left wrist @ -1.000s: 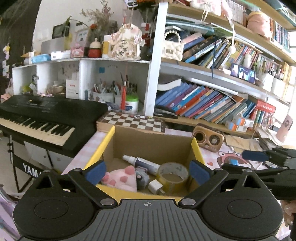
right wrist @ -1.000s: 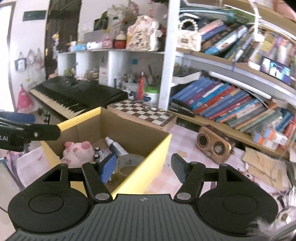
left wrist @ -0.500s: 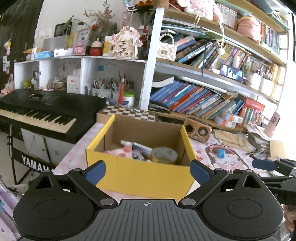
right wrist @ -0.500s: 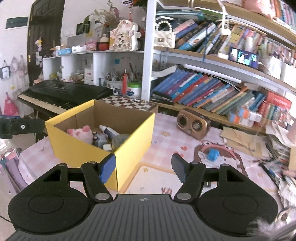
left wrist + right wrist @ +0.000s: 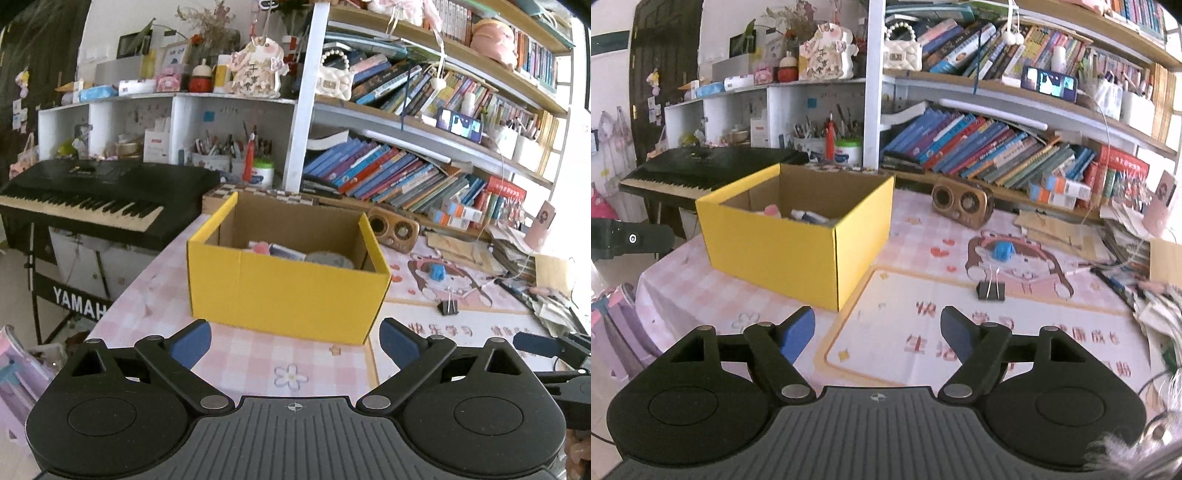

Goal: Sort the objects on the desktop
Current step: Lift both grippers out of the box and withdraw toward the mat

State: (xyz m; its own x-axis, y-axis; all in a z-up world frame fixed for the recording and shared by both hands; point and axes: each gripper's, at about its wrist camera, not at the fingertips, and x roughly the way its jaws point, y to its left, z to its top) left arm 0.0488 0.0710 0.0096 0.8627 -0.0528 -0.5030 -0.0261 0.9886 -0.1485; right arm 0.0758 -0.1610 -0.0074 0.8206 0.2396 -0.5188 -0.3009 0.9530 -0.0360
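A yellow cardboard box [image 5: 284, 291] [image 5: 775, 254] stands on the pink checked desk, holding a pink plush, a tube and a roll of tape [image 5: 330, 258]. My left gripper [image 5: 294, 341] hangs open and empty just in front of the box. My right gripper [image 5: 877, 330] is empty too, its jaws opening, above the desk mat to the right of the box. A black binder clip [image 5: 990, 288] [image 5: 448, 306] and a small blue object [image 5: 1003, 252] [image 5: 437, 273] lie on the mat beyond it. The right gripper's fingertip [image 5: 535, 344] shows at the left wrist view's right edge.
A brown speaker [image 5: 962, 202] sits behind the box. A chessboard [image 5: 258, 194] and leaning books [image 5: 979, 147] line the back shelf. A black keyboard [image 5: 92, 195] stands off the desk's left edge. Papers and cardboard [image 5: 1063, 230] pile up at the right.
Both grippers have pulled back from above the box toward the desk's near edge, so the box now looks smaller. The right gripper's jaws stand wider than before.
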